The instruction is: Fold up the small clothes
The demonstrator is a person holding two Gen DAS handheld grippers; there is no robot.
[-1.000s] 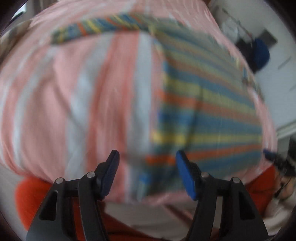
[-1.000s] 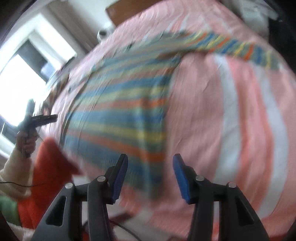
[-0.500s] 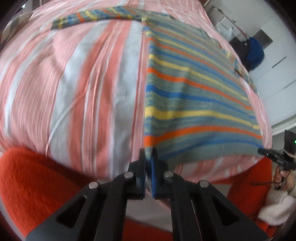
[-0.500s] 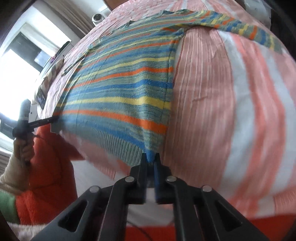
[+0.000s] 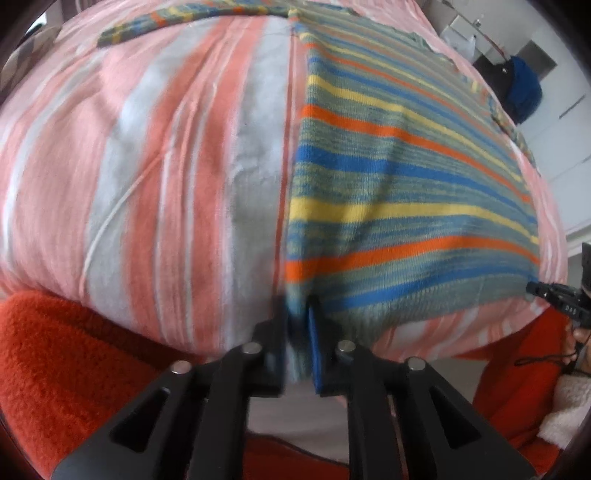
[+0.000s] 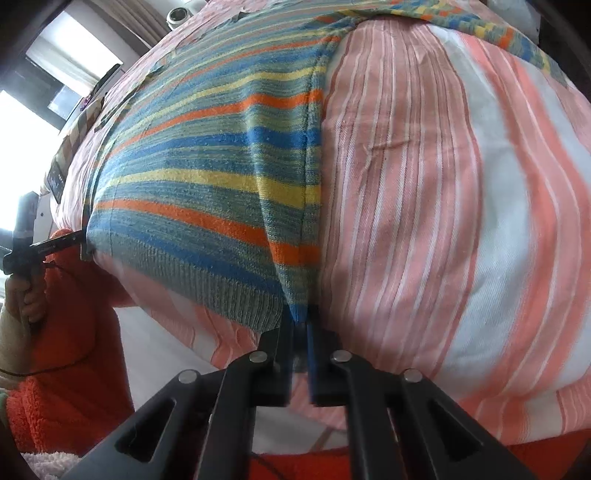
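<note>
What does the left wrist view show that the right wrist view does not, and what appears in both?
Only the left wrist view shows a dark blue bag against white cupboards at the upper right. Only the right wrist view shows bright windows and a white dome camera at the top left. Both show the striped sweater lying on the pink striped bedsheet, with the left gripper and right gripper each shut on a bottom hem corner.
</note>
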